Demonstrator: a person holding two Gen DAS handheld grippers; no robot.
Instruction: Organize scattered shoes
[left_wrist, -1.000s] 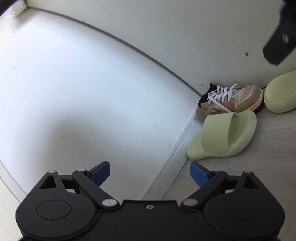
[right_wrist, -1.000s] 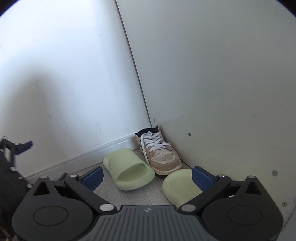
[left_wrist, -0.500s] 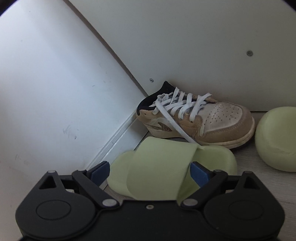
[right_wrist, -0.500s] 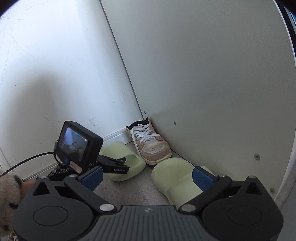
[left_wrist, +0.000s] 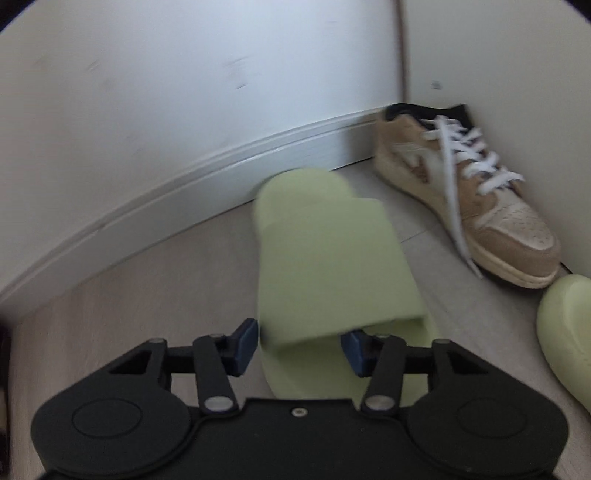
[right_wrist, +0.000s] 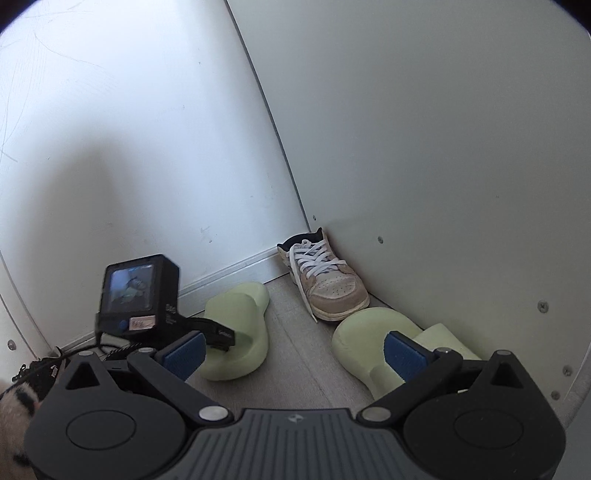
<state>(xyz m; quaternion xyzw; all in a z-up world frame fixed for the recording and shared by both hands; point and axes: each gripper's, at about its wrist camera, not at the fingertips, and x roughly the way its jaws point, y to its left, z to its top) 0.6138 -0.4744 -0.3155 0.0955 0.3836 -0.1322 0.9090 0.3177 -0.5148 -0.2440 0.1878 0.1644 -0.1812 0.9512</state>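
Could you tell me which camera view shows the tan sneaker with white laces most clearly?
The left wrist view: the tan sneaker appears large there, side-on, laces and toe distinct, despite slight blur. The right wrist view shows it smaller, toe-first, in the corner.

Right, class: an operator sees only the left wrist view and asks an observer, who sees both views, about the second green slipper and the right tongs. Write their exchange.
Operator: My left tongs are shut on a green slipper. How does its partner lie?
Observer: The second slipper lies along the side panel, strap end nearer the right tongs.
Operator: Are those tongs gripping it?
Observer: No. They are open and hold nothing.
Operator: Anything else on the floor besides the sneaker?
Observer: Something black, perhaps a black shoe, shows partly at the far left.
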